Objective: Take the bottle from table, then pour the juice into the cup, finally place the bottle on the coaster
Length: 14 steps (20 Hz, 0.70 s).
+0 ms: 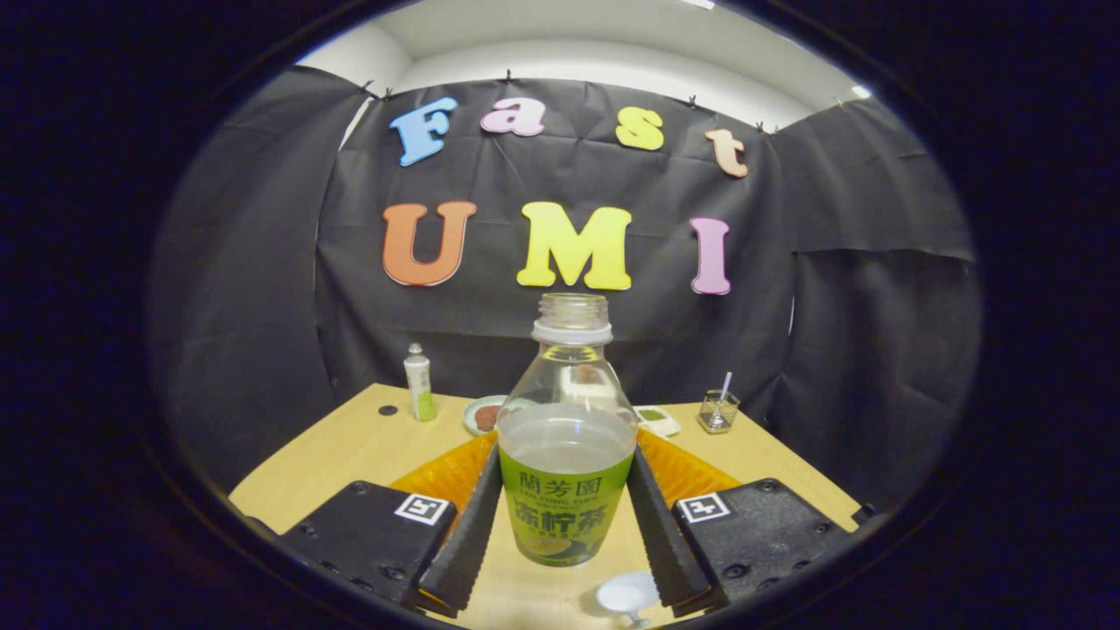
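We hold the upright bottle [567, 437] clamped between our tongs [564, 516], its open mouth pointing straight up.

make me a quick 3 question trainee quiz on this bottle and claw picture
1. True or false: the clear plastic bottle with the green label has its cap on.
2. Where is the bottle relative to the claw? A) between its fingers B) far beyond them C) lying on its side
3. What small white thing lies on the light wooden table just below the bottle?

Key: 1 false, the neck is open. 2 A, both fingers press its label. 3 a white bottle cap, judging by its shape.
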Each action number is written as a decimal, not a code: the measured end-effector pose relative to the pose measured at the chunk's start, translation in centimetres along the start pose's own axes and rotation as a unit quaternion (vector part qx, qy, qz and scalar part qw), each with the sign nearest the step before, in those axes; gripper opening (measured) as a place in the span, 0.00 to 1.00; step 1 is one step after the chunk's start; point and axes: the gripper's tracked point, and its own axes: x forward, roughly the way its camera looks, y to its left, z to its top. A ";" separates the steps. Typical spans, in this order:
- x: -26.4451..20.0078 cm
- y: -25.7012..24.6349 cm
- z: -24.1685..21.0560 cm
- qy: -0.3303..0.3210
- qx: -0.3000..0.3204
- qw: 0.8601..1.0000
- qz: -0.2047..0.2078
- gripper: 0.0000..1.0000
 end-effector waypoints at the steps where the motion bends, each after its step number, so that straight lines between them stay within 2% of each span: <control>1: 0.7 0.3 -0.5 0.001 -0.006 1.000 0.003 0.81; 10: 7.0 1.1 -6.8 0.033 -0.026 0.999 0.010 0.81; 14: 9.5 1.4 -7.7 0.011 -0.022 1.000 0.007 0.82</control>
